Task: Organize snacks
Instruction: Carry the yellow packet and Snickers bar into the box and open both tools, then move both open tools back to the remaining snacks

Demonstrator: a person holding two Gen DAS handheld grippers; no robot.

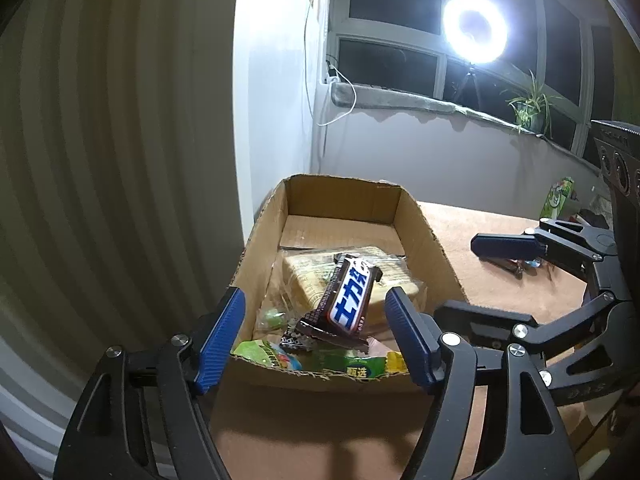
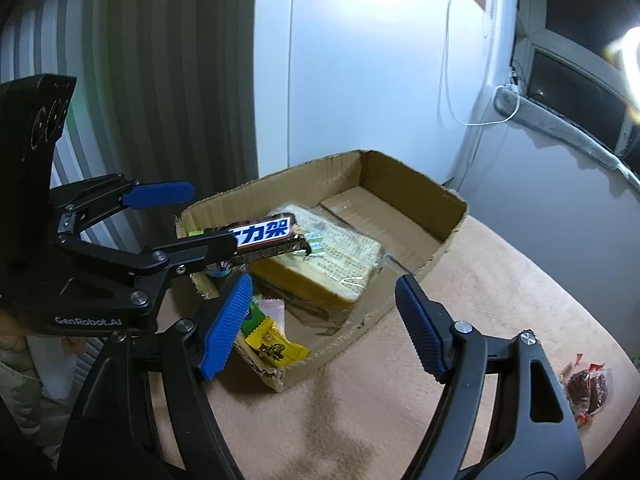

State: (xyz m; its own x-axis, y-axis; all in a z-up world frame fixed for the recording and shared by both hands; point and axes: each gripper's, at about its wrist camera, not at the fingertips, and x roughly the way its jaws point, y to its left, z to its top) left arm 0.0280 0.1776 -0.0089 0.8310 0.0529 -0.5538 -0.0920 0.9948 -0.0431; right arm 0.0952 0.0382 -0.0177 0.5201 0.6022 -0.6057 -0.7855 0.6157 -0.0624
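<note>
Two wide-open, empty claws, left (image 1: 316, 336) and right (image 2: 324, 320); red candies (image 2: 588, 390) only in right view.

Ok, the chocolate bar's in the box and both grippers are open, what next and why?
Probably swing the right gripper toward the red-wrapped snacks on the table. They lie outside the cardboard box, near that gripper, whose jaws stand open and empty. The chocolate bar already sits inside.

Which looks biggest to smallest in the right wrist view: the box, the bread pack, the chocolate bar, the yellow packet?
1. Box
2. Bread pack
3. Chocolate bar
4. Yellow packet
The bar and the packet look close, and the left gripper hides part of the bar.
</note>
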